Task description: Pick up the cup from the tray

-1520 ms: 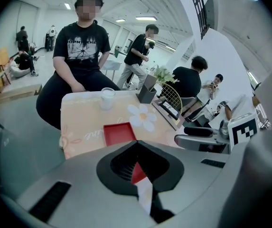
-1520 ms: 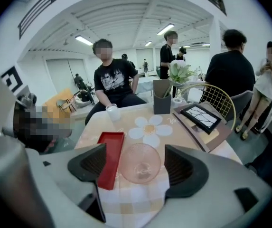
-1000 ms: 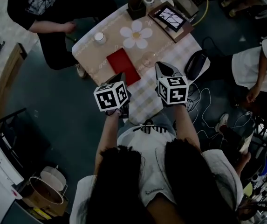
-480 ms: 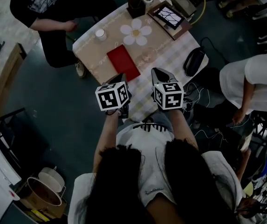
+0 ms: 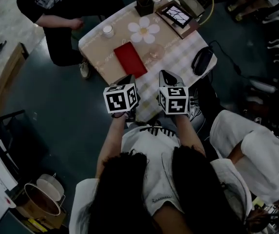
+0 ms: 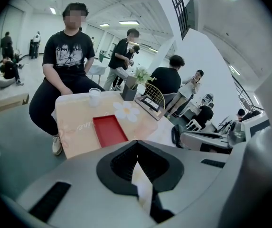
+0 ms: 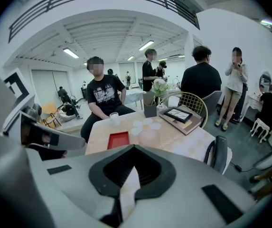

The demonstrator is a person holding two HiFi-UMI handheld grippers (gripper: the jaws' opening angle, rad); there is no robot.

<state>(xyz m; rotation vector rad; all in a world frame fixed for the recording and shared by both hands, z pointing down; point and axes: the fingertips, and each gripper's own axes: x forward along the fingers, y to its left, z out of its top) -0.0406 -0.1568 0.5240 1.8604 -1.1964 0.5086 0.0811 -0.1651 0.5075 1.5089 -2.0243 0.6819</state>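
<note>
The red tray [image 5: 130, 59] lies flat on the checked table [image 5: 180, 57] with nothing in it; it also shows in the left gripper view [image 6: 109, 130] and the right gripper view [image 7: 118, 139]. A small white cup [image 5: 108, 30] stands on the table's far left part, apart from the tray, close to a seated person [image 6: 67, 75]. A round pinkish glass [image 5: 155, 54] stands just right of the tray. My left gripper [image 5: 126, 78] and right gripper [image 5: 164, 74] hover side by side over the near table edge, both shut and holding nothing.
A daisy-shaped mat [image 5: 145, 29], a framed picture on a book [image 5: 178, 14] and a dark plant pot [image 5: 143, 5] fill the far end. A black chair [image 5: 202, 61] stands at the table's right side. A person in white [image 5: 249, 155] is at lower right.
Both grippers have drifted slightly back from the tray, the right one also leftward. The person in white has moved from the right edge down to the lower right.
</note>
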